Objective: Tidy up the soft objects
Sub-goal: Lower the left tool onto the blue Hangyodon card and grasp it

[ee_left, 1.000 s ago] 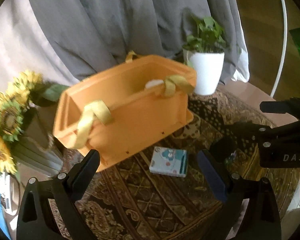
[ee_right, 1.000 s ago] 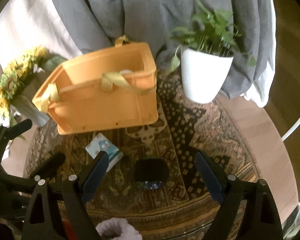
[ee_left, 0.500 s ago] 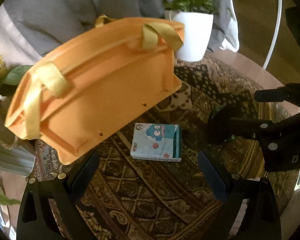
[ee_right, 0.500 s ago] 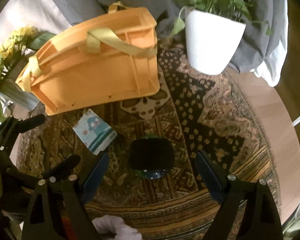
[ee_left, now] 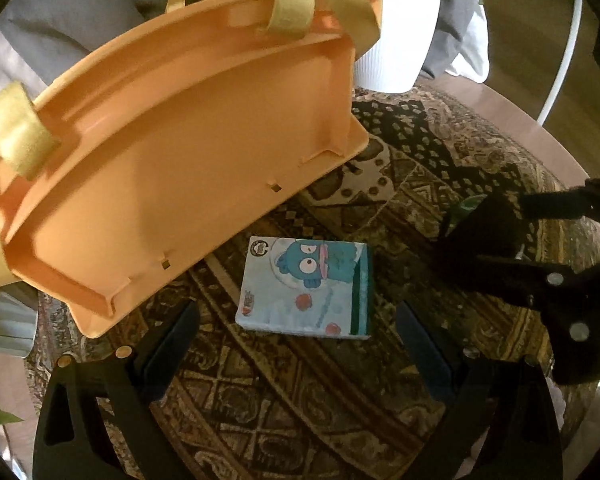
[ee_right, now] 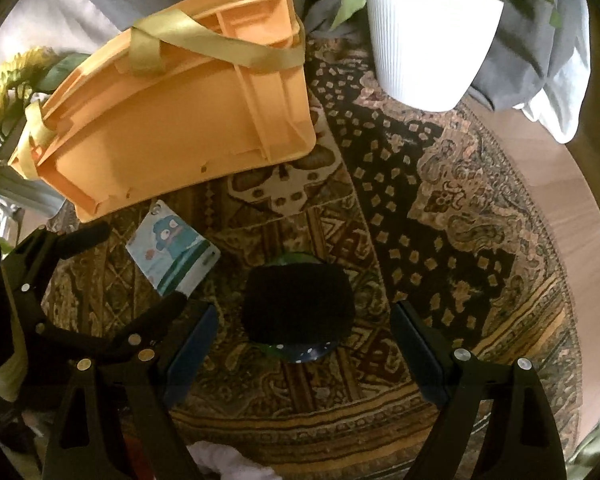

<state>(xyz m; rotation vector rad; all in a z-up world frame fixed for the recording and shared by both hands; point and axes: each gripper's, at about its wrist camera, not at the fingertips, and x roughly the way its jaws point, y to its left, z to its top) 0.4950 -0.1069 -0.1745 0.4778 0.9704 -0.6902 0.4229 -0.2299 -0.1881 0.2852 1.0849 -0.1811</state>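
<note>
**Two open claws poised over two soft items**

The left claw [ee_left: 296, 344] stands wide open and holds nothing; the pale blue tissue pack with a cartoon fish face [ee_left: 306, 286] lies flat on the patterned round rug-covered desk [ee_left: 400, 184], in the centre of the left wrist view, just ahead of the gap between the fingers. The right claw [ee_right: 304, 344] is likewise spread wide and empty; the dark rounded soft bundle with a dotted blue underside [ee_right: 298, 312] sits low in the centre of the right wrist view, between its fingers and slightly ahead of them. The orange plastic crate with yellow webbing handles [ee_right: 172, 120] fills the upper left of both views, tilted so that its outer wall faces the cameras; its opening cannot be seen.

Risks, as I judge them: the two claws work close together at the left of the right wrist view, so a careless closing move could knock one against the other; the pack is thin, and fingers closing too high may slide over it; the loose handles may snag a finger on the way to the crate.

Open room lies to the right of the bundle, over bare rug; the white ribbed plant pot [ee_right: 432, 40] at upper right and the desk rim at far right bound it.
</note>
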